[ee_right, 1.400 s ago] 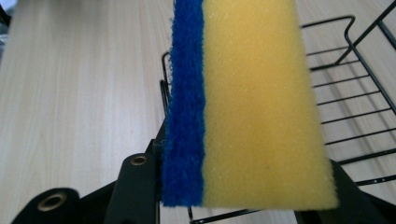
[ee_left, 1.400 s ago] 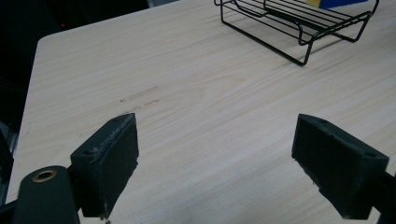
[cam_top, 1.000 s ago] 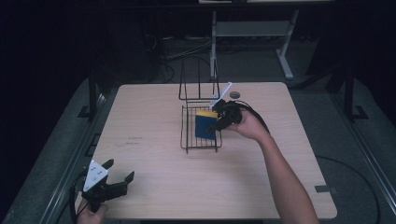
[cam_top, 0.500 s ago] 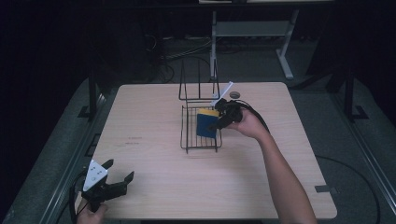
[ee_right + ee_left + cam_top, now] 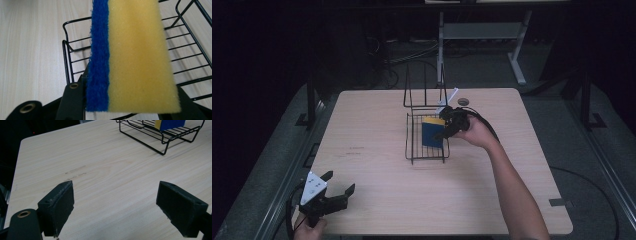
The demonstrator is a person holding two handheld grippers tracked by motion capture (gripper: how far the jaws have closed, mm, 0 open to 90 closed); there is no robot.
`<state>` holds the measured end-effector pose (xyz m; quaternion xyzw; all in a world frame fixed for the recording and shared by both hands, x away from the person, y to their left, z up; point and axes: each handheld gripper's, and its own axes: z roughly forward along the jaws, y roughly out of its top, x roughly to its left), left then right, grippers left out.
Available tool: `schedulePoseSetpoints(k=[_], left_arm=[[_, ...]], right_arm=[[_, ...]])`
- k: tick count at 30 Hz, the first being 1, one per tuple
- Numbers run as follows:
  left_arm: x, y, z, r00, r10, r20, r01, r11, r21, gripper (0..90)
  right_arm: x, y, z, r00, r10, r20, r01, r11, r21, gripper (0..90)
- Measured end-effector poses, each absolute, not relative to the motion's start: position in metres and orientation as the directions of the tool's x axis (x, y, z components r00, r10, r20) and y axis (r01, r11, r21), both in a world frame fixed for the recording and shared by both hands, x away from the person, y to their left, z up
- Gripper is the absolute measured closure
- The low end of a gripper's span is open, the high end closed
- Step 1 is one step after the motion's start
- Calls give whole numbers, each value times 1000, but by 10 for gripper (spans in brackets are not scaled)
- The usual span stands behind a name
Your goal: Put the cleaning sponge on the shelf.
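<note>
- Table (image 5: 377,125): pale wood top, dark floor on all sides; a faint dark scuff on the left half.
- Rack (image 5: 427,145): black wire tray just right of the table's centre, with a tall wire back rising at its far end. Wide bare wood lies to its left and near side; a narrower strip lies to its right, up to the table's right edge.
- Sponge (image 5: 135,55): yellow foam with a blue scouring layer, held on edge over the rack's far right part. In the high view its blue face (image 5: 432,134) turns toward the camera with a yellow strip on top.
- Right gripper (image 5: 447,127): over the rack, jaws pressed to the sponge's two broad faces, blue side against one jaw and yellow against the other. Whether the sponge's lower edge touches the wires cannot be told.
- Left gripper (image 5: 329,192): at the near left corner, close to the table's near edge and well apart from the rack. Jaws stand wide apart with nothing between them; bare wood shows in the gap in the left gripper view (image 5: 115,207).
- Small dark disc (image 5: 463,101): on the table beyond the rack, near the far edge.
</note>
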<state>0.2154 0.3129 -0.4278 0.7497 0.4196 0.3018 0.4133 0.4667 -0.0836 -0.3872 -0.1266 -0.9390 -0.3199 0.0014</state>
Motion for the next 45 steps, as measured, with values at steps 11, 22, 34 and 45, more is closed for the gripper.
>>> schedulePoseSetpoints(k=[11, 22, 34, 45], left_arm=[[215, 313, -427, 468, 877, 108, 378, -310, 872, 141], [215, 313, -427, 467, 878, 107, 378, -308, 873, 141], [214, 312, -427, 469, 876, 110, 375, -310, 874, 141], [214, 311, -427, 470, 876, 110, 373, -311, 874, 141]], right_arm=[[465, -83, -386, -966, 242, 86, 244, 761, 601, 525], [465, -85, -385, -966, 244, 88, 246, 759, 603, 514], [464, -87, -385, -963, 255, 89, 256, 757, 602, 454], [463, -92, -385, -959, 269, 86, 264, 747, 610, 400]])
